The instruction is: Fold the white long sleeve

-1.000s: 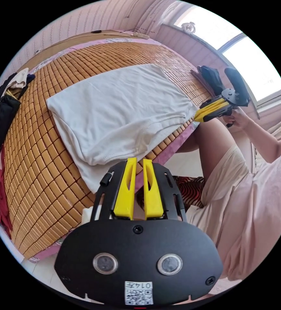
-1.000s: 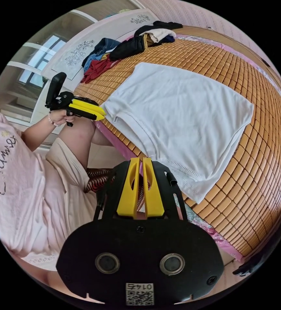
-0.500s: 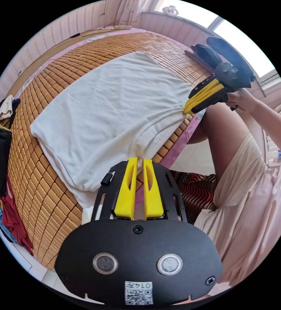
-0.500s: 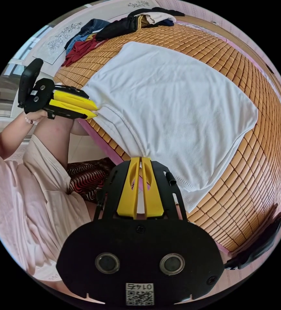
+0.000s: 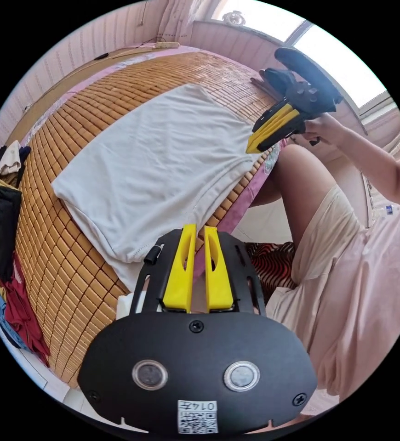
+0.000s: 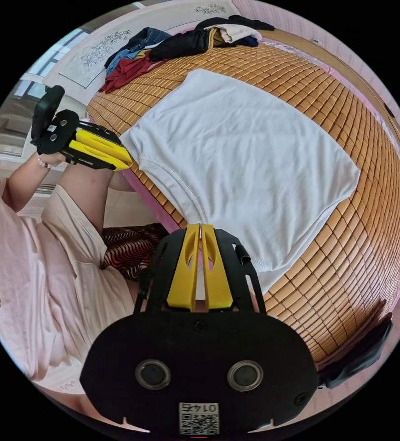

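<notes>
Both grippers have backed off the hem they were touching half a second ago. Nearest in the left gripper view, the left gripper [image 5: 198, 229] sits at 6 o'clock with its yellow jaws slightly parted, gripping nothing, just short of the hem. In the right gripper view, the right gripper [image 6: 200, 227] has its jaws pressed together at the tips, empty, close to the shirt's edge but whether it touches is unclear. Beyond them the white long sleeve [image 5: 154, 161] lies folded flat on the bamboo mat [image 6: 347, 257], its hem at the near mat edge. Farther off, around 11 o'clock in the right gripper view, a pile of clothes [image 6: 172, 46] lies at the mat's far side
</notes>
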{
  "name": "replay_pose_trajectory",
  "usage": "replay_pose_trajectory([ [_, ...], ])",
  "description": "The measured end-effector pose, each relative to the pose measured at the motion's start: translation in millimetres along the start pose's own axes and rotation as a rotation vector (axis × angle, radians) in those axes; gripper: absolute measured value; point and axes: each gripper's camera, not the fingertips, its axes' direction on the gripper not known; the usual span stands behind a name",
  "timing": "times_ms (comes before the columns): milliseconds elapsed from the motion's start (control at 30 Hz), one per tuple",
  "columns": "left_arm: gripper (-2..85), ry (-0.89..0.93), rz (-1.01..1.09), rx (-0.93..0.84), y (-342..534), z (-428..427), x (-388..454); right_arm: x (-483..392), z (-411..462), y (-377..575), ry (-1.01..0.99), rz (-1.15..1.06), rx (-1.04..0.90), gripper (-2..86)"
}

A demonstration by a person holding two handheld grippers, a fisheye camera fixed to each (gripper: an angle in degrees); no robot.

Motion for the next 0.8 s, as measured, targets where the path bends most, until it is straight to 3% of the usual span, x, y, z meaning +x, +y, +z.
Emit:
replay_pose_trajectory([
  [267,-0.7,0.021,0.002,-0.05,-37,66,26,8,2,-151,0.22,-0.05,-0.027,-0.6],
  [367,-0.9,-0.021,0.061,0.005,-23,65,41,13,43,-185,0.26,-0.107,-0.217,-0.5],
  [500,-1.0,-0.048,0.082,0.036,-8,65,54,8,39,-212,0.269,-0.234,-0.361,-0.5],
  [667,-1.0,0.004,0.039,0.076,7,63,49,41,36,-248,0.235,-0.13,-0.35,-0.6],
  [800,-1.0,0.016,0.036,0.093,17,61,51,47,32,-261,0.225,-0.2,-0.442,-0.6],
])
